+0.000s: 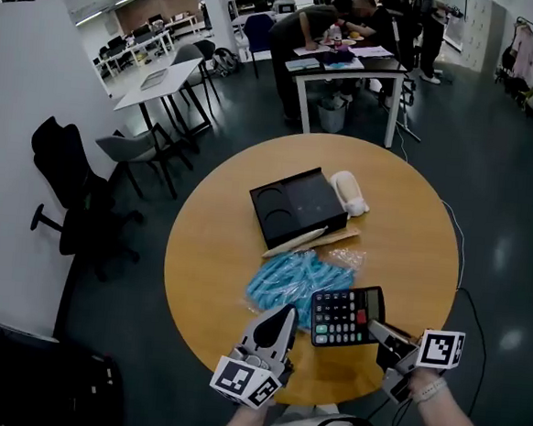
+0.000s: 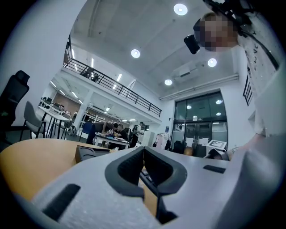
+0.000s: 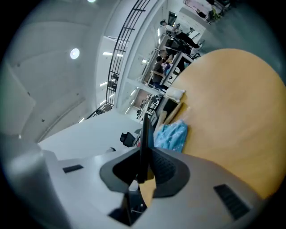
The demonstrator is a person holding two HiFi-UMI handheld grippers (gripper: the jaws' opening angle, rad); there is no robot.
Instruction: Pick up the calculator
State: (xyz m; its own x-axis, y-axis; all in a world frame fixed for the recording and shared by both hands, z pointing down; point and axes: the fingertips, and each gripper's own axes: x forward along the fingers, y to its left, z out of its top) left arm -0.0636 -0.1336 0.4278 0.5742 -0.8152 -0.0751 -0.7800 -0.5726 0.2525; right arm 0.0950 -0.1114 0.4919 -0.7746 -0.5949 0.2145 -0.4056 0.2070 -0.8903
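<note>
The black calculator (image 1: 346, 317) with green and white keys hangs just above the near right part of the round wooden table (image 1: 208, 249). My right gripper (image 1: 377, 331) is shut on its right edge. In the right gripper view the calculator (image 3: 145, 134) shows edge-on, pinched between the jaws of the right gripper (image 3: 145, 150). My left gripper (image 1: 284, 312) hovers left of the calculator over the table's near edge, apart from it. In the left gripper view the left gripper (image 2: 143, 150) has its jaw tips touching with nothing between them.
A blue plastic bag (image 1: 284, 282) lies by the calculator, with a clear bag (image 1: 346, 257) and a wooden stick (image 1: 310, 241) behind it. Farther back are a black tray (image 1: 299, 205) and a white roll (image 1: 349, 192). Office chairs (image 1: 67, 183) stand at the left.
</note>
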